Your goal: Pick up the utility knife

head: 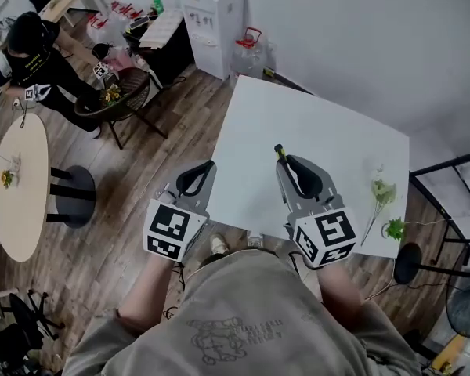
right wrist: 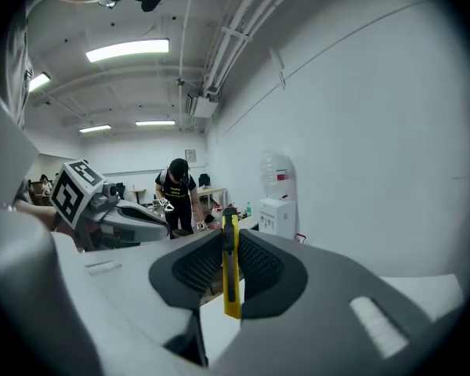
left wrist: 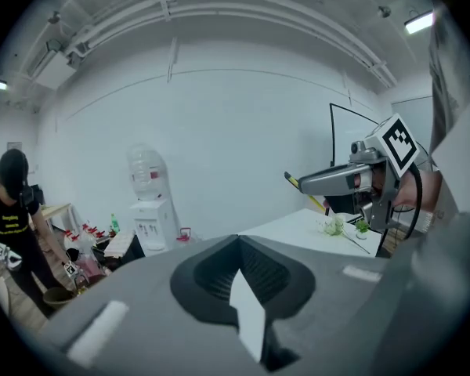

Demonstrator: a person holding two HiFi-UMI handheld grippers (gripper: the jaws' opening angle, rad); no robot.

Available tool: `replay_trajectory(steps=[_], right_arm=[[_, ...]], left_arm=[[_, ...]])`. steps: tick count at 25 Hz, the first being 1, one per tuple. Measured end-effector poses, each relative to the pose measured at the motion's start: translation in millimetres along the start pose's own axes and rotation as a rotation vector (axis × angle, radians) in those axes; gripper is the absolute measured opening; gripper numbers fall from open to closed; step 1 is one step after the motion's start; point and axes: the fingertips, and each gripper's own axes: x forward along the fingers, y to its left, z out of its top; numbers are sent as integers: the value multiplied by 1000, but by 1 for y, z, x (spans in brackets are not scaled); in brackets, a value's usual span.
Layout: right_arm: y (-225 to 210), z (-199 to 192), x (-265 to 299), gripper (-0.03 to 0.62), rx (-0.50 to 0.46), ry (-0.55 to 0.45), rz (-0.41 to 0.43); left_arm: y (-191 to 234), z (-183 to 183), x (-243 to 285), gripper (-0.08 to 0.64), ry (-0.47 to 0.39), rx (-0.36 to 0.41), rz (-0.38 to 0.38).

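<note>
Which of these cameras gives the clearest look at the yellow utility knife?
The right gripper view: the utility knife stands close up, clamped between the right gripper's jaws. The head view shows only its tip poking past that gripper; the left gripper view shows a thin, distant sliver.

A white table carries a pale flower stem and a green sprig near its right edge.
</note>
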Motion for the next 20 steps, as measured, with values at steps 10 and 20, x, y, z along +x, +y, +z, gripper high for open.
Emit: replay_trajectory(steps=[10, 20], right_arm=[[20, 29, -41, 89, -93, -58, 6], [29, 31, -38, 89, -79, -61, 16]], left_arm=[[-9, 38, -40, 0, -84, 28, 14], [-2, 44, -49, 0, -101, 31, 20]])
